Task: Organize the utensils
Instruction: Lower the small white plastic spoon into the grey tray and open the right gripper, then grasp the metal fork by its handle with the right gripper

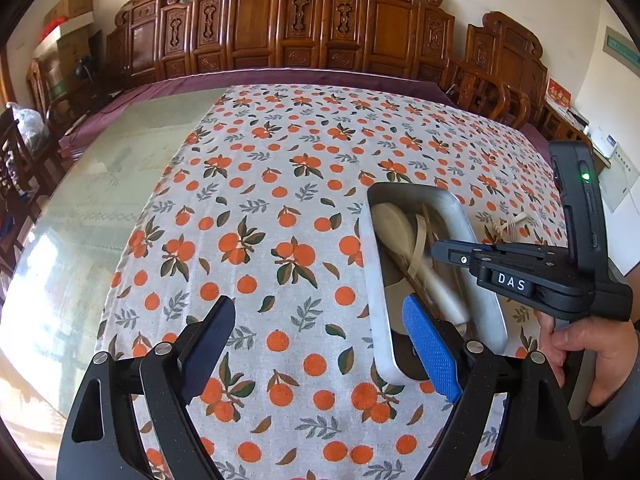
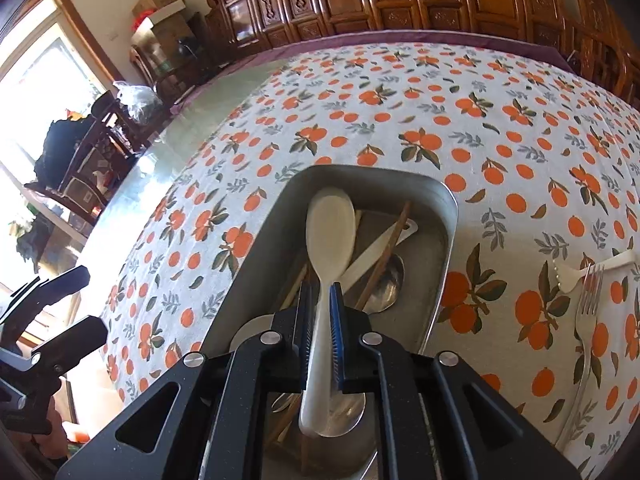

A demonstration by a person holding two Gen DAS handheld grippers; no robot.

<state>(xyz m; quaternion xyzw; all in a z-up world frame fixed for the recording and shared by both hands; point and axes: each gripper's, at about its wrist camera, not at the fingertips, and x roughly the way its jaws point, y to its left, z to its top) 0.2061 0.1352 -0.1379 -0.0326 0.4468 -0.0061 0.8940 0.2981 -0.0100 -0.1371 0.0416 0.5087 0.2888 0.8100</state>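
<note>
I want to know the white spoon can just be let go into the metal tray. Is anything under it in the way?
No barrier, but the tray is not bare: brown chopsticks, a white flat utensil and a metal spoon lie beneath the white spoon held by the right tool. It would land on them.

Brushed matt metal tray [image 2: 442, 240]; smooth off-white plastic spoon [image 2: 330, 232]; shiny steel fork [image 2: 588, 312]; printed woven cloth [image 2: 400, 120]; glossy glass desk [image 1: 100, 184]; carved varnished wood chairs [image 1: 304, 20].
</note>
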